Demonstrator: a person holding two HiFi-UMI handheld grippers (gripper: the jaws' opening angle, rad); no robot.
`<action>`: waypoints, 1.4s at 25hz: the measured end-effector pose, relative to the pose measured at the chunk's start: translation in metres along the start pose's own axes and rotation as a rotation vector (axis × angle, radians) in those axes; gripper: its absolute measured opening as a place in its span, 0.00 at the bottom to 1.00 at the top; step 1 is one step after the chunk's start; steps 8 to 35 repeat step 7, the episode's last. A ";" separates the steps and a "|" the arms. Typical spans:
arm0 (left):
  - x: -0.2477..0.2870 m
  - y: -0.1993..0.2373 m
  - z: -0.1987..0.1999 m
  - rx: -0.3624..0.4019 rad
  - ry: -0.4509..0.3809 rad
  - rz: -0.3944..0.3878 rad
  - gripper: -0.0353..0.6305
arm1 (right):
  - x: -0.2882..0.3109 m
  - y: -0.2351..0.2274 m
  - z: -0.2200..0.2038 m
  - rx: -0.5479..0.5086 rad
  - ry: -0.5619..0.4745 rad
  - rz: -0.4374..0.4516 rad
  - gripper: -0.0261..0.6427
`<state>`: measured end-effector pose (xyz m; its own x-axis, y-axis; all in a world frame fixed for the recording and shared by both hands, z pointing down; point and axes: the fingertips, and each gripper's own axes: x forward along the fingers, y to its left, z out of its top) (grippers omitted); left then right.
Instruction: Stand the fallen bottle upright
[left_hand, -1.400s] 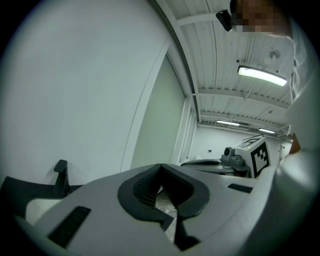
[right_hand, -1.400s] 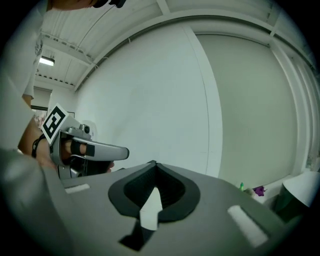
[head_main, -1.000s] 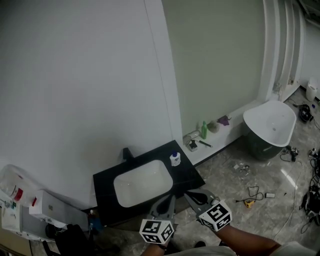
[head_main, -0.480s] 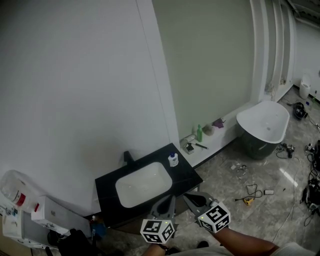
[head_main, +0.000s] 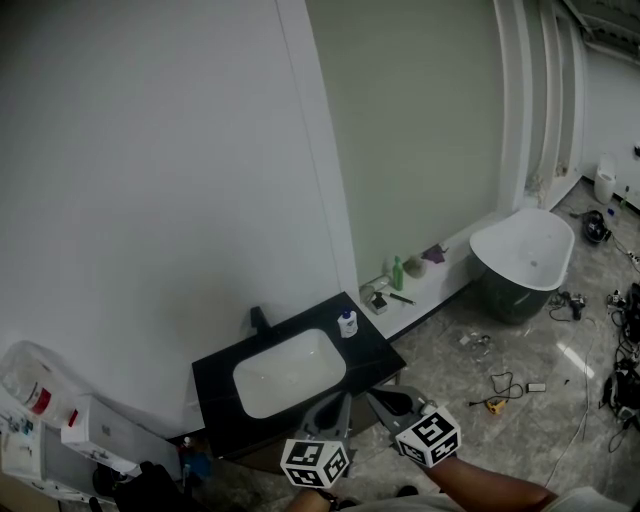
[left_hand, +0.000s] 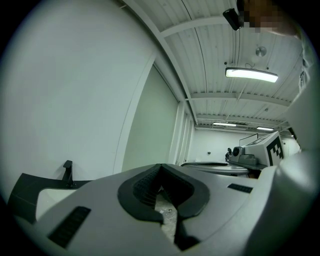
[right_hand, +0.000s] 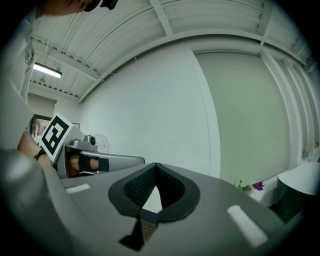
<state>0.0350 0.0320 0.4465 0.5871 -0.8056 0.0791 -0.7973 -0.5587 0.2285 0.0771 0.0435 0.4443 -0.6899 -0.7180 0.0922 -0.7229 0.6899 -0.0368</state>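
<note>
A small white bottle with a blue cap (head_main: 347, 322) stands upright at the back right corner of the black vanity counter (head_main: 375, 345), beside the white sink basin (head_main: 288, 372). Both grippers hover low in the head view, in front of the counter's near edge and apart from the bottle. My left gripper (head_main: 338, 400) is shut and empty, its pads meeting at the tips (left_hand: 160, 167). My right gripper (head_main: 378, 392) is also shut with nothing in it (right_hand: 156, 167). The bottle does not show in either gripper view.
A black faucet (head_main: 259, 319) rises behind the basin. A low ledge along the green wall carries a green bottle (head_main: 397, 272) and small items. A white bathtub (head_main: 520, 250) stands to the right. Cables and tools (head_main: 497, 392) litter the marble floor. White boxes (head_main: 100, 430) sit at left.
Both grippers stay shut and have drawn slightly back from the counter's front edge. The view has swung a little, so the bathtub sits further left. The bottle has not moved.
</note>
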 end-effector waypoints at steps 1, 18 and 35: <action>-0.001 0.001 0.001 0.000 0.000 0.001 0.06 | 0.000 0.001 0.001 -0.003 -0.002 -0.001 0.04; -0.003 0.002 0.005 0.003 -0.003 0.000 0.06 | 0.000 0.003 0.005 -0.004 -0.004 -0.005 0.04; -0.003 0.002 0.005 0.003 -0.003 0.000 0.06 | 0.000 0.003 0.005 -0.004 -0.004 -0.005 0.04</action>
